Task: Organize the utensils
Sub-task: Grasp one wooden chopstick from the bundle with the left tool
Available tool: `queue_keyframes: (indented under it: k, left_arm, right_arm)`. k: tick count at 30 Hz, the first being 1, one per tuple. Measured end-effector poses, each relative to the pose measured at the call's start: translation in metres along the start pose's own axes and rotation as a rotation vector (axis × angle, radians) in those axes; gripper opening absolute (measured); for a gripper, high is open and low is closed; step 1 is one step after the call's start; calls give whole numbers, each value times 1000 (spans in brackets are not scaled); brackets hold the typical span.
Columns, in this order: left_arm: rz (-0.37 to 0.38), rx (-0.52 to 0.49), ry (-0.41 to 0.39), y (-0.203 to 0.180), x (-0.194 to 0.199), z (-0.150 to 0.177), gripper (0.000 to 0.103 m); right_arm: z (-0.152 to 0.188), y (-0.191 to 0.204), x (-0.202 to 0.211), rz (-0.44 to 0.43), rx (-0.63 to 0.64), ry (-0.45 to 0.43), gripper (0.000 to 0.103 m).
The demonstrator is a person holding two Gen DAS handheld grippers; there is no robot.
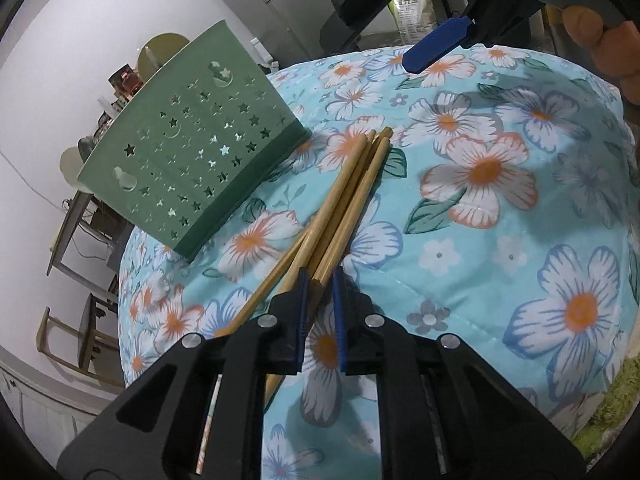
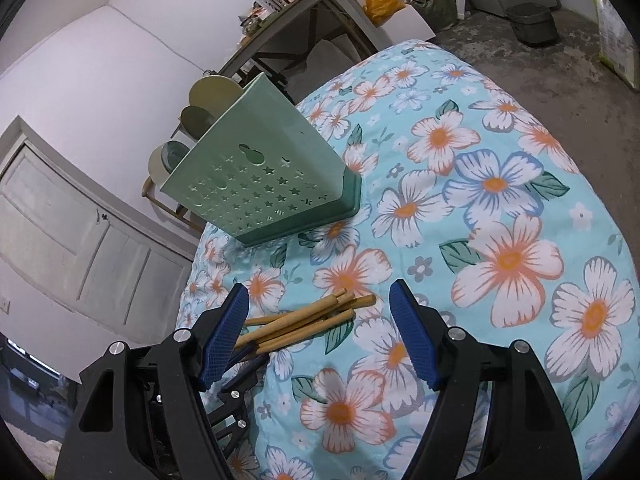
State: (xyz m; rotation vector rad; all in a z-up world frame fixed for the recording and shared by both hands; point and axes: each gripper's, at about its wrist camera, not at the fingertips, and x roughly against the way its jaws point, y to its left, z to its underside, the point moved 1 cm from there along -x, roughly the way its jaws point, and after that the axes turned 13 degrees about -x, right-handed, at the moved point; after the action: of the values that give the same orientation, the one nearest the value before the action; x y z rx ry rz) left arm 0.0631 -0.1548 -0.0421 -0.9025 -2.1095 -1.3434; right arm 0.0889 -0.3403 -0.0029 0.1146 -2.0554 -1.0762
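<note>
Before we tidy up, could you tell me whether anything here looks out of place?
Yes: the wooden chopsticks lie in a loose, splayed bundle on the floral cloth beside the green utensil holder, not inside it.

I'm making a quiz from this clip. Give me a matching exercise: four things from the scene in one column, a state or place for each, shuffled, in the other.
Things
1. left gripper
2. right gripper
3. holder
4. chopsticks

States
A. green, standing on the flowered cloth
B. jaws wide apart, nothing between them
C. bundle lying flat on the cloth
D. jaws closed on wooden sticks

Pairs: 1-D, 2-B, 3-A, 4-C
</note>
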Motion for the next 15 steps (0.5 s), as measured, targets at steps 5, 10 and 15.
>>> queue_keyframes:
  k: [5,10,15]
  left_arm:
    - [7,25,-27,1,4,-1,8]
    - [21,75,-57,9,13,0,4]
    - [64,185,-105,29,27,2,4]
  right_arm:
    - [-1,0,4,-1,1,-11,71]
    - [-4,-1,9,-6,-9,-24,71]
    - [-6,-3,14,-23,-28,-34,71]
